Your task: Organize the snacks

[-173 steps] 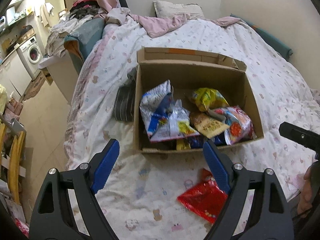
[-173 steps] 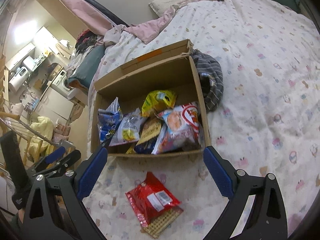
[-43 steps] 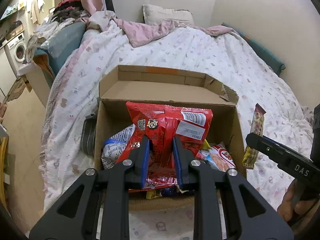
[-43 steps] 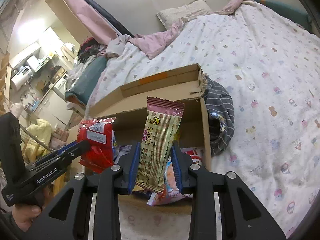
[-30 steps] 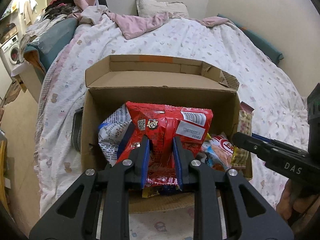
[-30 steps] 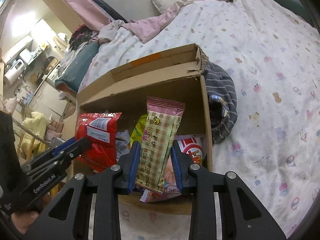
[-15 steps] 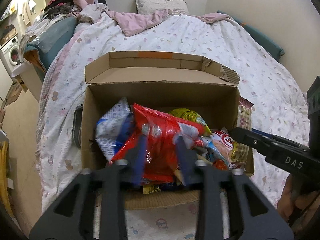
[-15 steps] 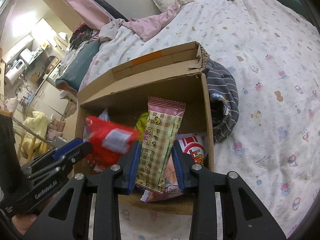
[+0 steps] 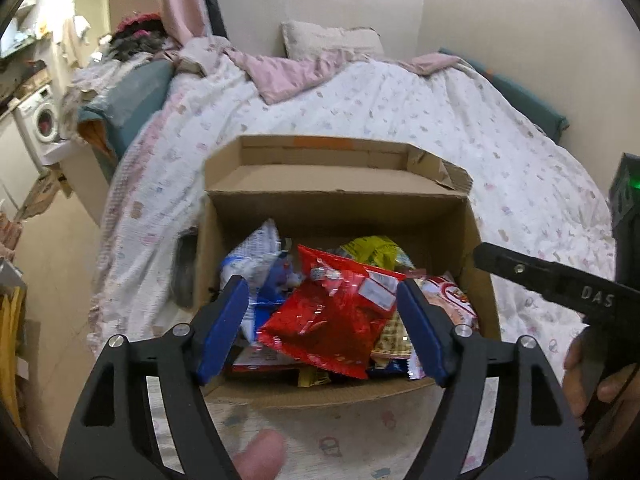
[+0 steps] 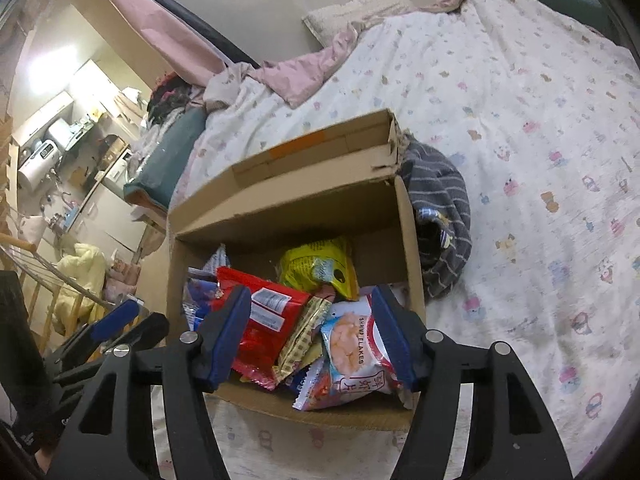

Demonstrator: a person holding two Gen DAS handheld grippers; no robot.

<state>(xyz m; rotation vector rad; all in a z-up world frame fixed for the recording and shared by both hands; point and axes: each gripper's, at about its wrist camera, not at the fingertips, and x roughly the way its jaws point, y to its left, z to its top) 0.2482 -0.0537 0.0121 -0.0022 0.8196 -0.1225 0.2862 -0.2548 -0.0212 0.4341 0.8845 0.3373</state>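
An open cardboard box (image 9: 340, 212) (image 10: 408, 240) sits on the bed, holding several snack packets. The red packet (image 9: 332, 312) (image 10: 260, 328) lies loose on top of the pile, and the checkered pink bar (image 10: 302, 334) leans beside it, partly seen as a checkered bar (image 9: 394, 338) in the left wrist view. My left gripper (image 9: 322, 330) hovers over the box's near edge, its jaws opening and gripping nothing. My right gripper (image 10: 310, 334) hangs over the box too, jaws opening, with no packet pressed between them. A shrimp-flakes packet (image 10: 352, 356) and a yellow packet (image 10: 320, 268) lie close by.
A grey striped cloth (image 10: 440, 208) is bunched against the box's right side. The patterned bed cover (image 10: 540, 160) stretches away to the right and rear, with a pillow (image 9: 332, 38) at the wall. The bed's left edge drops to the floor (image 9: 52, 272). A fingertip (image 9: 256, 456) shows low down.
Both grippers opened. The red packet fell from the left gripper onto the pile, and the checkered bar dropped from the right gripper into the box. The left gripper drew back slightly.
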